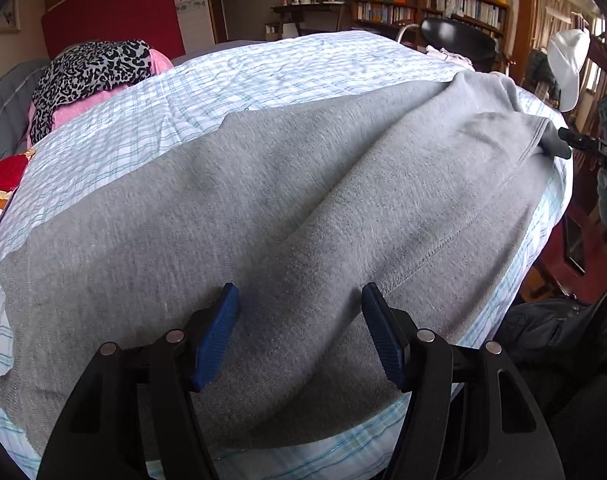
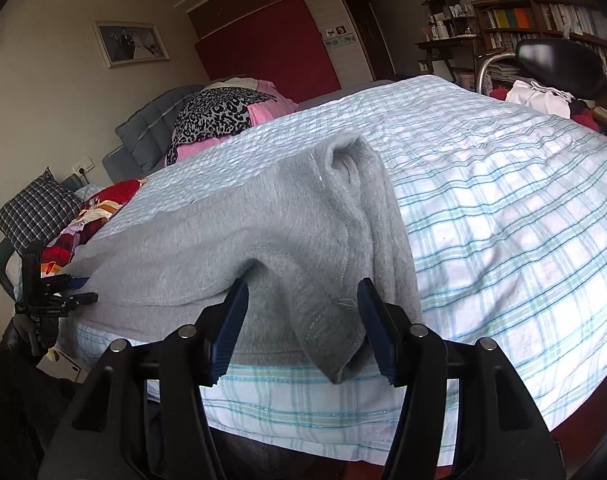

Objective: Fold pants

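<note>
- The grey pants (image 1: 287, 208) lie spread across the plaid bedspread (image 1: 263, 76), near its front edge.
- The left gripper (image 1: 299, 300) hovers over the pants with its jaws wide apart, gripping nothing.
- The right gripper (image 2: 303, 292) is also wide open; bunched cloth hangs between its fingers, possibly touching them.
- A leopard-print cloth (image 2: 215, 114) sits by the headboard.

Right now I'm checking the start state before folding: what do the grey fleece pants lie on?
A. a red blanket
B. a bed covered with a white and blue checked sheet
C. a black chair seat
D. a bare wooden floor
B: the grey fleece pants are spread across the white and blue checked sheet on the bed, with both tools open above them.
</note>
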